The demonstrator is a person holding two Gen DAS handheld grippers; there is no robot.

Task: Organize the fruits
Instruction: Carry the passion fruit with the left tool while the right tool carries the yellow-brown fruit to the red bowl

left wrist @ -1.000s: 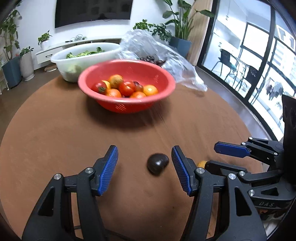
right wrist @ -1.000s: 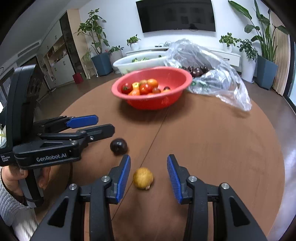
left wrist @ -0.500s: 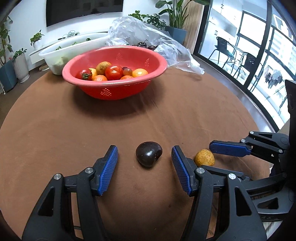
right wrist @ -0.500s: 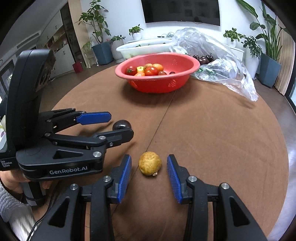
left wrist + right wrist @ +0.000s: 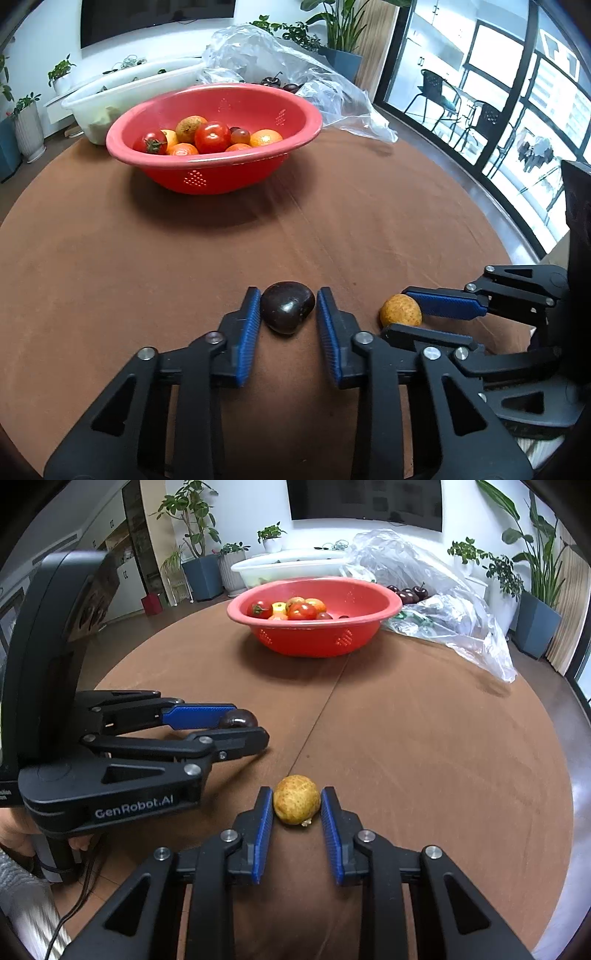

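Observation:
A dark, glossy fruit (image 5: 287, 306) lies on the brown table, and my left gripper (image 5: 288, 295) is shut on it, blue pads pressing both sides. Just to its right sits a small yellow-brown fruit (image 5: 296, 799) between the pads of my right gripper (image 5: 296, 794). Those jaws are closing, and both pads touch the fruit. Both fruits still rest on the table. Farther back stands the red perforated bowl (image 5: 221, 177) holding tomatoes and small orange fruits. The right wrist view shows my left gripper (image 5: 247, 723) from the side with the dark fruit (image 5: 238, 718) at its tips.
A crumpled clear plastic bag (image 5: 443, 602) with dark cherries (image 5: 408, 592) lies behind the bowl on the right. Behind the bowl stands a white tub (image 5: 122, 96) of greens. The round table's edge (image 5: 569, 812) curves close on the right. A hand (image 5: 14, 834) holds the left gripper.
Both grippers have closed in on their fruits: the left onto the dark fruit, the right onto the yellow one. The left gripper has also come down and forward around its fruit.

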